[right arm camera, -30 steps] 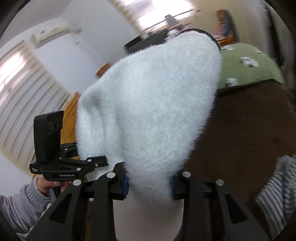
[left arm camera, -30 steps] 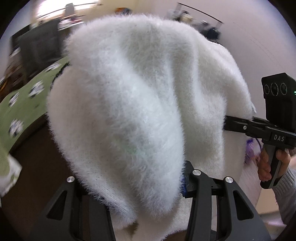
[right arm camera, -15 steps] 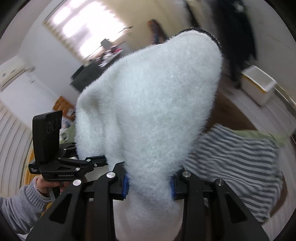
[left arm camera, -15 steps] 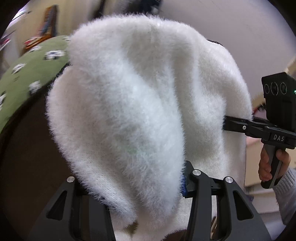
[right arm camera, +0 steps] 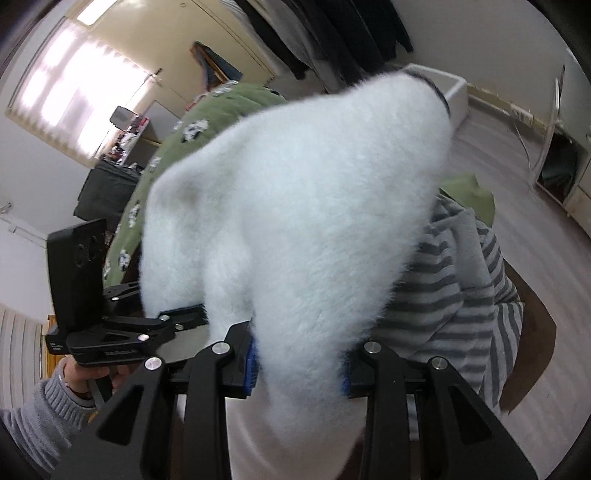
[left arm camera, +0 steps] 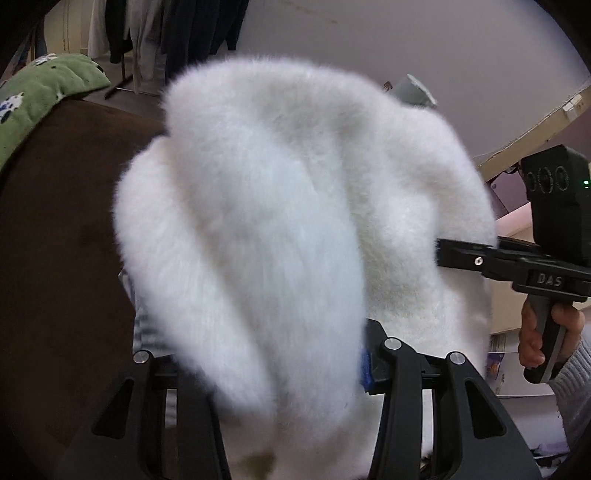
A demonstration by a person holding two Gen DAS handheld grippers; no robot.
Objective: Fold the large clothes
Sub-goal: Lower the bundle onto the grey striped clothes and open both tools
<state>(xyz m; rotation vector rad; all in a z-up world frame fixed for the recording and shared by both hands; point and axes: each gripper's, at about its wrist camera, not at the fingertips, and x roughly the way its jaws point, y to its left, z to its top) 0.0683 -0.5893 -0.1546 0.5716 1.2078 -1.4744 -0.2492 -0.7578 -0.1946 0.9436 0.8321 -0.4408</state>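
Fluffy white long-pile garment fills the middle of both wrist views, bunched in thick folds and held up off the surfaces behind it. Left gripper: jaws clenched on a fat fold of the white pile; only the blue pad on one finger shows, the other buried in fur. From this grip the garment rises ahead of the fingers and spreads toward the person's right. Right gripper: jaws part-way closed, blue pads pressing both sides of a narrower neck of the same garment, which swells above them into a rounded peak with a dark trim at its tip. In the left wrist view the right gripper enters from the side, its finger tips sunk into the garment's far edge, the right hand wrapped round the handle. In the right wrist view the left gripper bites the garment's lower left edge. Behind it: grey-and-white striped knit garment lying just below the white one, brown surface, green quilt with black-and-white patches, dark clothes hanging on a rail.
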